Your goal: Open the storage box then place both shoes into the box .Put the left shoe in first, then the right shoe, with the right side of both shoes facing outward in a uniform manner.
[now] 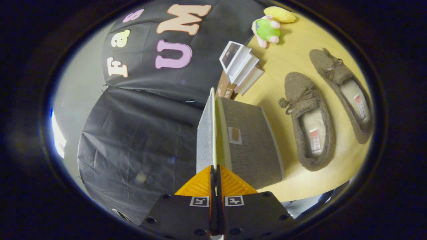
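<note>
My gripper (214, 169) is shut on the edge of the storage box's lid (204, 133), both fingers pressing on the thin panel. The lid stands lifted and I see it edge-on, running straight ahead from the fingertips. The grey fabric box (255, 146) with a small label sits on the wooden table (283, 63) right beside the lid. Its inside is hidden from me. Two brown fuzzy shoes with bows lie side by side on the table beyond the box: one (310, 126) close to it, the other (345, 93) farther off. Both lie soles down, openings up.
A stack of white books (241, 65) and a brown carton (225, 88) stand past the far end of the box. A green plush toy (267, 30) and a yellow one (283, 14) lie farther along the table. The black booth wall (140, 133) is behind the lid.
</note>
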`<state>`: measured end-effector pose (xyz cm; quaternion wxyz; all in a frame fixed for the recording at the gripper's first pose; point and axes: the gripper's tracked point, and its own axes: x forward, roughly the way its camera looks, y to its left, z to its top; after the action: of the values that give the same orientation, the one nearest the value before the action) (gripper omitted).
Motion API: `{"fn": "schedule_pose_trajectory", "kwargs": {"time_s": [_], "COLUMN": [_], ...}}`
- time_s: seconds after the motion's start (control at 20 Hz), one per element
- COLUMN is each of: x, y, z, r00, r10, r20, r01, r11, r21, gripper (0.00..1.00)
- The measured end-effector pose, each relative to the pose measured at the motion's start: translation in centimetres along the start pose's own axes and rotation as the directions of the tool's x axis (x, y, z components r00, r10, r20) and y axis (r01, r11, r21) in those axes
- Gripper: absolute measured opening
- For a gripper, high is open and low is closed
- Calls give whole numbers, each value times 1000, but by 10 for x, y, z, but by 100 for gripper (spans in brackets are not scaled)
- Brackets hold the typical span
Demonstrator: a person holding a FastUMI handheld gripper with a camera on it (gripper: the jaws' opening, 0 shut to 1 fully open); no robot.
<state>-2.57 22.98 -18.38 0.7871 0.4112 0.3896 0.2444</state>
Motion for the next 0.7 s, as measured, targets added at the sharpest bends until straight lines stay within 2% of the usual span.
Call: {"fn": "schedule_pose_trajectory", "kwargs": {"time_s": [0.3,0.45,0.7], "x": [-7,3,30], "y": [75,114,164], "z": [4,-6,-28], "r00": [994,988,976], "r10": [106,147,193], "r20": [-11,-48,-104], "r01": [-106,-153,-210], "r11": [991,977,958], "r21": [-80,-151,-193], "gripper": [4,5,5]}}
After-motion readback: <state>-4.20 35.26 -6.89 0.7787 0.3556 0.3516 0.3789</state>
